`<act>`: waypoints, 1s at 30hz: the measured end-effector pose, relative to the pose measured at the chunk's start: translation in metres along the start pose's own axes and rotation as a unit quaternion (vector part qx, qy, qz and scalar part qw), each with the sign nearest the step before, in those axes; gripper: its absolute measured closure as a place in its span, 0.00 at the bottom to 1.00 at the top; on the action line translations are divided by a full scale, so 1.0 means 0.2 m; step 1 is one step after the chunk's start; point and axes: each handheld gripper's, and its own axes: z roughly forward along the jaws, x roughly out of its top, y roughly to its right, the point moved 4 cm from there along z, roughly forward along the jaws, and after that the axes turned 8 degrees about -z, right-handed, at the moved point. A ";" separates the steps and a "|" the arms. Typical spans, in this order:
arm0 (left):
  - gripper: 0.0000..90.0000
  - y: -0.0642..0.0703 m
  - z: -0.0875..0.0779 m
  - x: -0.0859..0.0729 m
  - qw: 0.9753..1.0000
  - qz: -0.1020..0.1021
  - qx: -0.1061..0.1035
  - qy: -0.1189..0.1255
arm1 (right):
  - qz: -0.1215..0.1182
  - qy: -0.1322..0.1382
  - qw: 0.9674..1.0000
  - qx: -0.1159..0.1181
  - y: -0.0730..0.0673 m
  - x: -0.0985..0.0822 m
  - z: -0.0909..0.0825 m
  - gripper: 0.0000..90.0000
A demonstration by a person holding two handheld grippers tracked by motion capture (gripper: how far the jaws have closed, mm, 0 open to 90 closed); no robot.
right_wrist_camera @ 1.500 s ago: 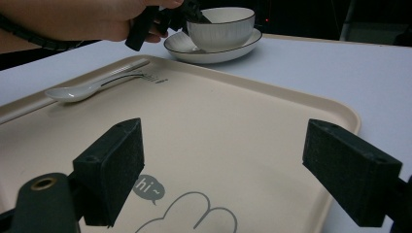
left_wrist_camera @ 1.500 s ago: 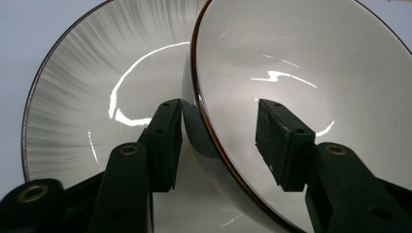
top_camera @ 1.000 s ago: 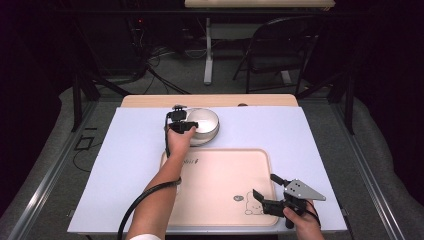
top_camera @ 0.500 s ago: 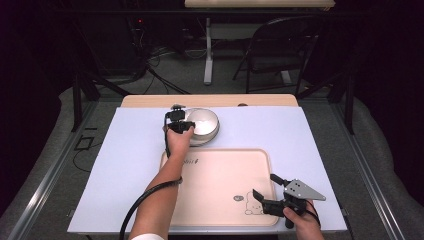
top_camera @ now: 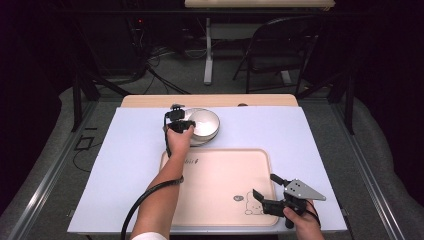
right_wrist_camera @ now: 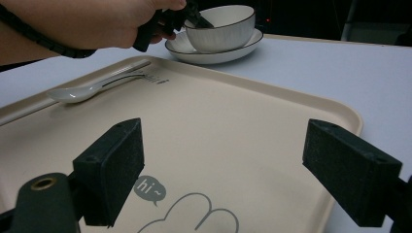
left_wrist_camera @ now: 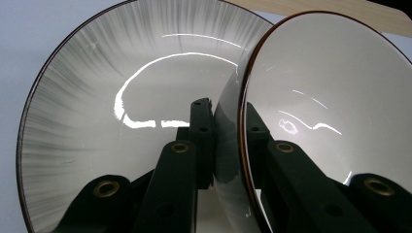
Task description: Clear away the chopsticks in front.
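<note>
Left hand [top_camera: 177,140]: comes in from the bottom of the high view and reaches forward to the crockery at the far edge of the mat.
Left gripper [left_wrist_camera: 228,121]: its jaws have just been closing and now pinch the wall of the bowl, one jaw inside, one outside against the rim.
Bowl [left_wrist_camera: 330,97]: white with a dark rim, sitting in the plate; in the right gripper view it seems level, though from that far off a slight tilt is hard to rule out.
Plate [left_wrist_camera: 97,97]: wider, streaked grey toward its dark edge, lying on the pale blue mat [top_camera: 100,170] just beyond the tray.
Spoon [right_wrist_camera: 92,87]: white, lying inside the tray along its far left edge, well apart from the bowl.
Tray [top_camera: 220,170]: beige, with a small cartoon print near its right corner, flat on the mat between the two hands.
Right gripper [right_wrist_camera: 223,170]: jaws spread wide, nothing between them, held low over the tray's near right corner.
Right hand [top_camera: 300,222]: at the bottom right of the high view, near the table's front edge.
</note>
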 end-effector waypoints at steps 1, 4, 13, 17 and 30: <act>0.89 0.00 0.00 0.00 1.000 0.000 0.000 -0.001 | 0.000 0.000 1.000 0.000 0.00 0.00 0.00 0.16; 0.90 -0.01 -0.01 0.00 1.000 -0.003 -0.008 -0.006 | -0.001 0.000 1.000 0.000 0.00 0.00 0.00 0.16; 0.90 -0.01 -0.02 0.00 1.000 -0.007 -0.014 -0.005 | -0.001 0.001 1.000 0.001 0.00 0.00 0.00 0.16; 0.90 -0.01 -0.03 0.01 1.000 -0.008 -0.013 -0.005 | -0.002 0.001 1.000 0.002 0.00 0.00 0.00 0.16; 0.90 -0.02 -0.12 0.05 1.000 0.000 -0.012 0.004 | 0.000 0.001 1.000 0.002 0.00 0.00 0.00 0.16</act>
